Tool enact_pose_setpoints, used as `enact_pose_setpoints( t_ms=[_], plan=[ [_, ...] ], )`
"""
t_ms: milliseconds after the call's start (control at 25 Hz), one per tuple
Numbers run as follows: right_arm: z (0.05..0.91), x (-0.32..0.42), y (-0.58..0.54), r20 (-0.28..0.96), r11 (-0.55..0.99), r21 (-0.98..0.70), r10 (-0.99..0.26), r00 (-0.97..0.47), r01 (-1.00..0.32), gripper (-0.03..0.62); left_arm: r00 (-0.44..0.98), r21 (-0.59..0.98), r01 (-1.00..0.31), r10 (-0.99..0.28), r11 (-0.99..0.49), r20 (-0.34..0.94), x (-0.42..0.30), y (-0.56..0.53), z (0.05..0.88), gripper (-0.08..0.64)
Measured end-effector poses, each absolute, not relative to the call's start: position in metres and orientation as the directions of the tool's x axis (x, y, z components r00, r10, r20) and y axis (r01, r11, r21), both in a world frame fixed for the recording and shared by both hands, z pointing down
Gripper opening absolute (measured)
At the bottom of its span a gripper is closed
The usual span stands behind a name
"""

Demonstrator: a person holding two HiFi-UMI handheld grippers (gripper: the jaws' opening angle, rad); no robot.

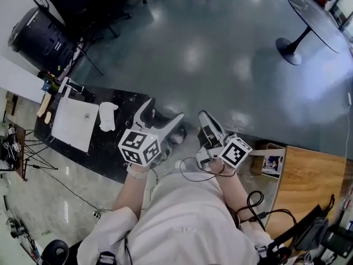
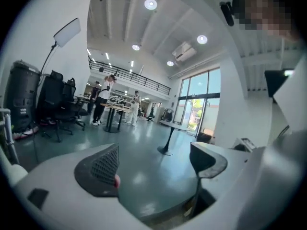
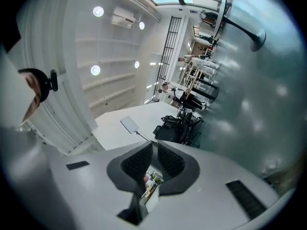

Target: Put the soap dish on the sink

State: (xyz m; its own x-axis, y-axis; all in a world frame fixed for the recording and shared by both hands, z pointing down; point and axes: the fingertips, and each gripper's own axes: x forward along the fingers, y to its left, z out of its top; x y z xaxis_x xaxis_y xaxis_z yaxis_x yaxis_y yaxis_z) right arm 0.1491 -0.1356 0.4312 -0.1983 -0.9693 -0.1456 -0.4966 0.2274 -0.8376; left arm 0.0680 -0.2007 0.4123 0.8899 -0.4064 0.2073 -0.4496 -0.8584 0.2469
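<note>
In the head view a white soap dish point(image 1: 107, 116) lies on the black countertop point(image 1: 118, 153), just right of the white rectangular sink point(image 1: 69, 128). My left gripper point(image 1: 164, 109) is held in the air to the right of the dish, open and empty. In its own view the left gripper point(image 2: 156, 164) points out over the room floor, with neither dish nor sink showing. My right gripper point(image 1: 204, 117) hovers farther right, shut on nothing. Seen from its own camera, the right gripper point(image 3: 154, 152) faces the room and its pads nearly meet.
Bottles and a faucet point(image 1: 52, 84) stand at the sink's far end. A black bin point(image 1: 38, 37) and chairs are beyond the counter. A round table point(image 1: 314, 21) stands far right, a wooden table point(image 1: 306, 175) near right. Cables hang below my hands. People point(image 2: 103, 97) stand far off.
</note>
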Motion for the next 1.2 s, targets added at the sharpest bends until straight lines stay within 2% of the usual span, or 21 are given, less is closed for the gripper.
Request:
enact_pose_setpoints(
  t_ms=[120, 200, 280, 320, 440, 880, 1080, 1200],
  plan=[
    [0.429, 0.174, -0.112, -0.166, 0.217, -0.837, -0.975, -0.145, -0.502, 0.049, 0.945, 0.346, -0.327, -0.308, -0.879, 0.109, 0.101, -0.167, 0.399, 0.436],
    [0.425, 0.192, -0.094, -0.186, 0.214, -0.838, -0.977, -0.107, -0.502, 0.049, 0.962, 0.390, -0.267, -0.266, -0.881, 0.060, 0.119, -0.149, 0.393, 0.351],
    [0.422, 0.208, -0.078, -0.202, 0.209, -0.838, -0.977, -0.069, -0.504, 0.049, 0.972, 0.426, -0.219, -0.233, -0.878, 0.018, 0.134, -0.135, 0.390, 0.233],
    [0.422, 0.214, -0.072, -0.205, 0.203, -0.837, -0.977, -0.053, -0.508, 0.049, 0.977, 0.450, -0.188, -0.211, -0.873, -0.002, 0.140, -0.131, 0.389, 0.204],
    [0.428, 0.226, -0.060, -0.206, 0.181, -0.829, -0.978, -0.013, -0.529, 0.049, 0.988, 0.548, -0.096, -0.145, -0.831, -0.046, 0.150, -0.124, 0.392, 0.187],
    [0.418, 0.274, -0.011, -0.245, 0.153, -0.817, -0.965, 0.094, -0.556, 0.049, 0.976, 0.782, 0.140, -0.046, -0.607, -0.211, 0.190, -0.089, 0.388, 0.021],
    [0.404, 0.289, -0.002, -0.258, 0.160, -0.816, -0.961, 0.102, -0.555, 0.049, 0.964, 0.877, 0.210, -0.060, -0.431, -0.260, 0.210, -0.076, 0.390, 0.008],
    [0.403, 0.291, -0.001, -0.276, 0.177, -0.821, -0.955, 0.106, -0.543, 0.049, 0.957, 0.890, 0.241, -0.056, -0.387, -0.283, 0.212, -0.074, 0.392, 0.008]
  ],
)
